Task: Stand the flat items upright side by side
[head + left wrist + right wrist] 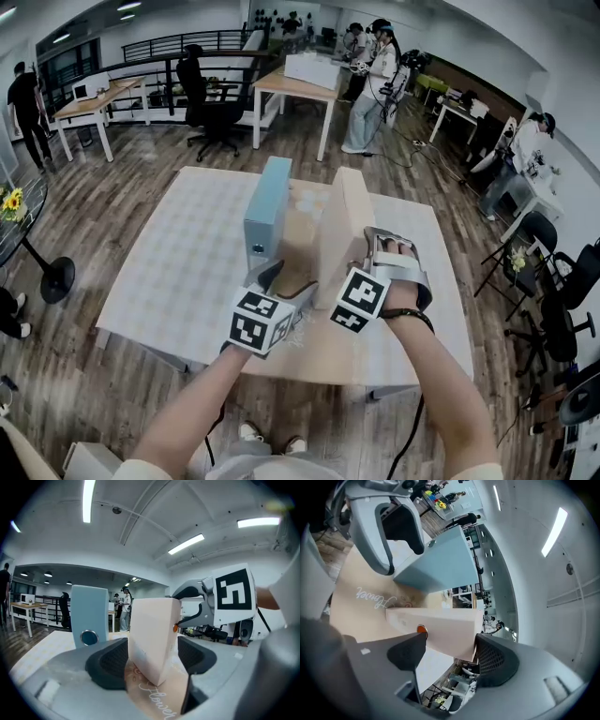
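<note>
A pale blue box stands upright on a tan mat printed with "Flower". Right of it a cream box also stands upright, roughly parallel, with a gap between them. My left gripper is at the near end of the cream box; its jaws stand wide, with space on both sides of the box. My right gripper is rolled on its side at the cream box's right. In the right gripper view the cream box lies between the wide jaws, unsqueezed. The blue box shows beyond.
The mat lies on a white-clothed table whose near edge is just below my hands. Wooden floor surrounds it. Desks, an office chair and several standing people are far behind.
</note>
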A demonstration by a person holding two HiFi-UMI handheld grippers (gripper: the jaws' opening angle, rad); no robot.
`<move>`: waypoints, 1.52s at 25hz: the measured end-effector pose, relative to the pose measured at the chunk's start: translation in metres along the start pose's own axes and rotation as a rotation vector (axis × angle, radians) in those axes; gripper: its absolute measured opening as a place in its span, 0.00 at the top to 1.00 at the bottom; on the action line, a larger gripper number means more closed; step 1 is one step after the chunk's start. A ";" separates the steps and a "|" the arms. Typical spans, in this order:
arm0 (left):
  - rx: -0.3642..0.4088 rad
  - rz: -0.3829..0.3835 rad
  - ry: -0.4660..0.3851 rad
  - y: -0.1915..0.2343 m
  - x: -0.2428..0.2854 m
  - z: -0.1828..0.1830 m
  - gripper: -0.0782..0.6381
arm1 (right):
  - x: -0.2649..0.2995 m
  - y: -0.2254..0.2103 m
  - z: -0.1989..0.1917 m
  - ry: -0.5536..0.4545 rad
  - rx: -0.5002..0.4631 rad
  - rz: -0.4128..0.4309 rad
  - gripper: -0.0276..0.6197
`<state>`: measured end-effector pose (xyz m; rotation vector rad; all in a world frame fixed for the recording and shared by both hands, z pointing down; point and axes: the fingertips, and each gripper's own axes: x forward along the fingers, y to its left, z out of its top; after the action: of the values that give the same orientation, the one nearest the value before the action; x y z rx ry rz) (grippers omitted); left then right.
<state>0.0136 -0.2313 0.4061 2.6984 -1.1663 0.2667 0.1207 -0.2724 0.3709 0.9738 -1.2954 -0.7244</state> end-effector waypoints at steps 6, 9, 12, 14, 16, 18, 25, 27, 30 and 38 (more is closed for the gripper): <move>-0.017 0.057 0.010 0.005 -0.011 -0.008 0.42 | -0.002 0.000 0.019 -0.077 -0.025 -0.019 0.43; -0.024 0.082 0.011 0.010 -0.016 -0.012 0.42 | -0.004 0.002 0.025 -0.119 -0.005 -0.028 0.42; -0.025 0.097 0.007 0.012 -0.020 -0.009 0.42 | -0.004 0.003 0.026 -0.156 0.064 -0.015 0.39; -0.026 0.103 0.007 0.013 -0.022 -0.008 0.42 | -0.004 0.004 0.024 -0.177 0.134 0.007 0.36; -0.025 0.108 0.008 0.014 -0.023 -0.008 0.42 | -0.006 0.002 0.024 -0.204 0.197 0.021 0.36; -0.025 0.110 0.010 0.015 -0.024 -0.010 0.42 | -0.008 0.000 0.026 -0.235 0.264 0.035 0.35; -0.021 0.118 0.012 0.023 -0.030 -0.009 0.42 | -0.018 -0.010 0.029 -0.337 0.603 0.091 0.34; -0.021 0.127 0.005 0.026 -0.031 -0.007 0.42 | -0.018 -0.010 0.023 -0.358 0.709 0.101 0.34; -0.019 0.139 -0.004 0.029 -0.033 -0.004 0.42 | -0.017 -0.006 0.013 -0.389 0.880 0.112 0.34; -0.021 0.175 -0.018 0.048 -0.040 -0.005 0.42 | -0.003 0.020 0.001 -0.416 1.278 0.192 0.34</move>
<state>-0.0485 -0.2346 0.4062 2.5889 -1.4052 0.2541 0.1175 -0.2618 0.3871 1.6954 -2.2494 0.1787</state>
